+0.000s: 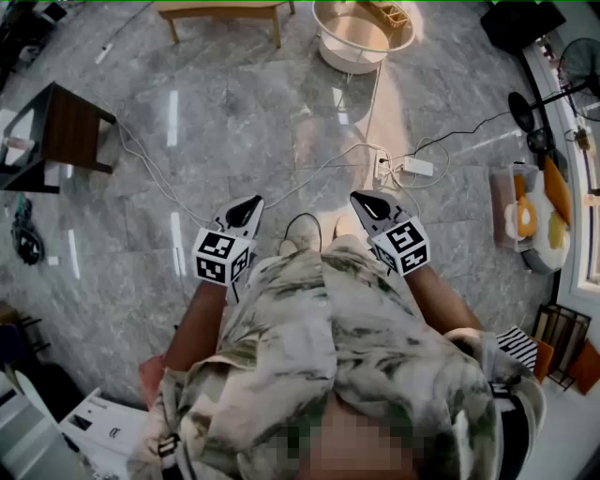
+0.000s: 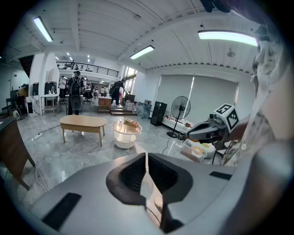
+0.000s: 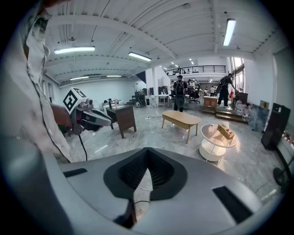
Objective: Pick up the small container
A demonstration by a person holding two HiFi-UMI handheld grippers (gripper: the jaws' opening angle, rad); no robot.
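Two grippers, and both are shut with nothing in them. The left gripper (image 1: pixel 249 204) has its fingers (image 2: pixel 133 173) pressed flat together, with no gap. The right gripper (image 1: pixel 364 201) is the same: its fingers (image 3: pixel 161 172) meet at the tips, and only floor shows below them.

I think the small container is the brown box (image 1: pixel 389 13) on the round white bench (image 1: pixel 349 62). It sits far ahead of both sets of fingers, well apart from them, across the floor (image 1: pixel 234 122). It lies more in front of the right fingers, so the right gripper looks nearer. Its long side runs at a slant, not straight away from the fingers.

No words can be read — only black and white squares on each gripper's cube (image 1: pixel 223 257).
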